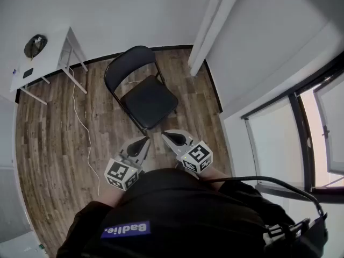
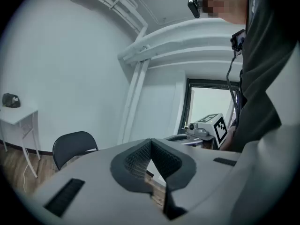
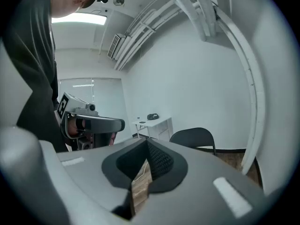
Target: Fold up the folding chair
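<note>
Head view first: folding chair (image 1: 145,93) stands fully opened on the wood-plank floor (image 1: 48,144), black seat level and round backrest upright, just ahead of both tools and touched by neither. The left hand-held gripper (image 1: 146,140) and the right hand-held gripper (image 1: 165,134) sit side by side close to the body and aim at the seat's front edge, each marker cube (image 1: 122,174) showing black-and-white squares. Up left there's a white desk (image 1: 51,50) with a dark object (image 1: 35,45) on it, and a white cable (image 1: 86,130) trails across the planks. A purple patch (image 1: 126,229) with white lettering sits on the person's dark top. Over to the left gripper view: the jaws are pressed right together with nothing between them, the chair is off to the left by the wall, and a window (image 2: 206,104) shows behind. Right gripper view now: same story, jaws fully closed and empty, the chair to the right of the tips, the desk further back.
</note>
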Demonstrator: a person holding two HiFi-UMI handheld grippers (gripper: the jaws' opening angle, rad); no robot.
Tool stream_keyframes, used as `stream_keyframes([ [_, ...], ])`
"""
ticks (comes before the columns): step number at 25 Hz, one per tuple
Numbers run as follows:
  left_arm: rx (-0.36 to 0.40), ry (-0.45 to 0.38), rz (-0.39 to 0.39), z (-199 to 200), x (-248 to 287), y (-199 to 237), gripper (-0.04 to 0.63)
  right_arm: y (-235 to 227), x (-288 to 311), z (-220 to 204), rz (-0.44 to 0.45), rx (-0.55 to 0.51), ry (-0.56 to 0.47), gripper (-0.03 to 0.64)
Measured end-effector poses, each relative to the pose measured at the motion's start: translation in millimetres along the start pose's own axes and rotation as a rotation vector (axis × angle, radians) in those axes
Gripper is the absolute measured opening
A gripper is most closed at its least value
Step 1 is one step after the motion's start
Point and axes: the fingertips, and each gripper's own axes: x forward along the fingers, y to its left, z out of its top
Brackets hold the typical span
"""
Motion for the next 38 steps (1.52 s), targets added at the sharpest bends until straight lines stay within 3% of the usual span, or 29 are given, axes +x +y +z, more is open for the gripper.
stream_keyframes([
  [24,0.007,0.008,0.016,2,8,-15,0.005,-6,-17,6,0.022,0.016,-0.03,0.002],
  [38,-0.006,0.0,0.176,-8,47,-24,0.005,-58,-55,-11,0.07,-0.01,-0.013,0.002],
])
